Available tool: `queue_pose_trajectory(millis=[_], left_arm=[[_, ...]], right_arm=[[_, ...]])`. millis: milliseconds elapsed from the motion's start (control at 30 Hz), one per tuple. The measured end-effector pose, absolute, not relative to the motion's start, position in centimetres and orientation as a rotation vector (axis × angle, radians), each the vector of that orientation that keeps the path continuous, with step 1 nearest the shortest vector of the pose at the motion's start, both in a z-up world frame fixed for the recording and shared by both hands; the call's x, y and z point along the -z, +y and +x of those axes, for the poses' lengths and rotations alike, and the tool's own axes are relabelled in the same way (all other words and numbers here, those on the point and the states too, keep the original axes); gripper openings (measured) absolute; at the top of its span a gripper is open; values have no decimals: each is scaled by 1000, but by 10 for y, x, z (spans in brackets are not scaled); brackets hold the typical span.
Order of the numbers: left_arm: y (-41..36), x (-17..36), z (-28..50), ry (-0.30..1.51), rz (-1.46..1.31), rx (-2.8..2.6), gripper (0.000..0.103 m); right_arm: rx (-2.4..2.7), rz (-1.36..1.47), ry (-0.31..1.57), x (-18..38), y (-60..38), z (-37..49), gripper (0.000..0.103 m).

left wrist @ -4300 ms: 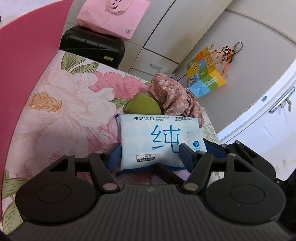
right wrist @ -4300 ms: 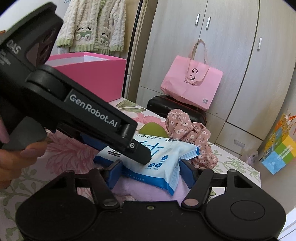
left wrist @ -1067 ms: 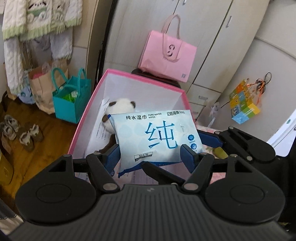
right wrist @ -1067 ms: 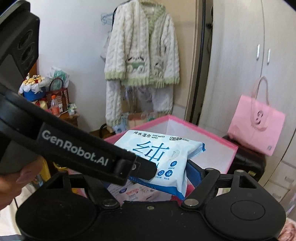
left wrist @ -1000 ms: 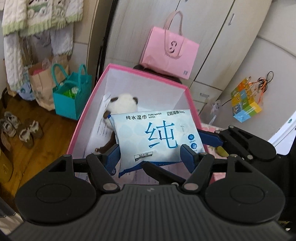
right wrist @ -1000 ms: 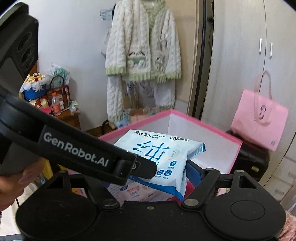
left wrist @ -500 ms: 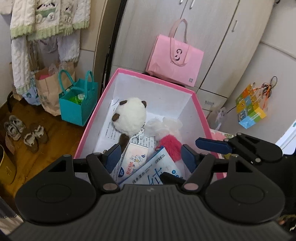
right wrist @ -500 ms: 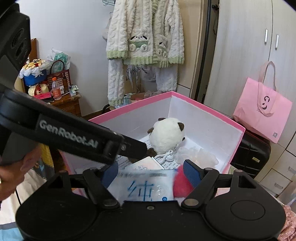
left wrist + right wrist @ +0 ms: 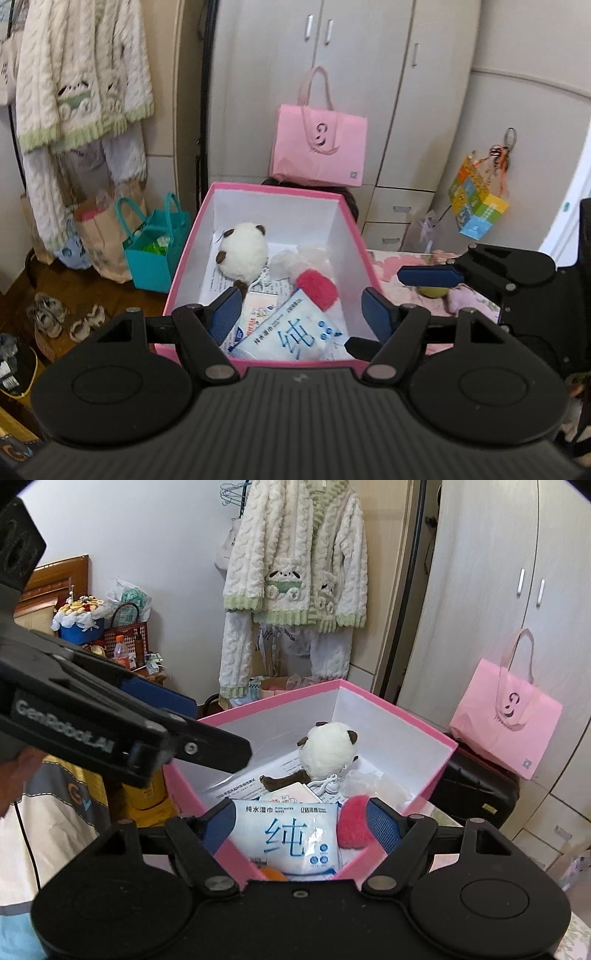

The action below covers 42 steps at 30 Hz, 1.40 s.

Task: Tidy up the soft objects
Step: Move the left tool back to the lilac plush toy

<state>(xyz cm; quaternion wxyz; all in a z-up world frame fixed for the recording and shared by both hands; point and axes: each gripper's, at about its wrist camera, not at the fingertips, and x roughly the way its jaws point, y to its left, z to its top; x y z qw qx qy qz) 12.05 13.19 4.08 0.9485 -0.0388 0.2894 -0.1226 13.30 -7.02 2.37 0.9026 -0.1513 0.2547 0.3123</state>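
Both jaws stood apart and empty: the left gripper (image 9: pixel 301 312) and the right gripper (image 9: pixel 301 825) hovered above the pink box (image 9: pixel 445 744), gripping nothing. On the left gripper's arm, the right wrist view read "GenRobot.AI". The wipes pack (image 9: pixel 291 836), white and blue with a large Chinese character and "PURE WATER WIPES", lay flat inside the box at its near end. A red fuzzy thing (image 9: pixel 352 823) beside it was partly hidden by a finger. Behind lay a white plush toy (image 9: pixel 327 755) with brown ears, over printed sheets too small to read.
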Motion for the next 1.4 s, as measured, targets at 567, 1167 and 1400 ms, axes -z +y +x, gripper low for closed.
queue_pose_trajectory(millis=[567, 1167, 1400], left_arm=[[76, -56, 44, 562, 59, 412, 74], [-29, 11, 77, 739, 151, 596, 74], [-56, 30, 105, 761, 144, 616, 74]], right_arm=[[-619, -300, 471, -23, -175, 26, 82], [-488, -185, 558, 37, -290, 21, 83], [-501, -148, 538, 72, -311, 51, 83]])
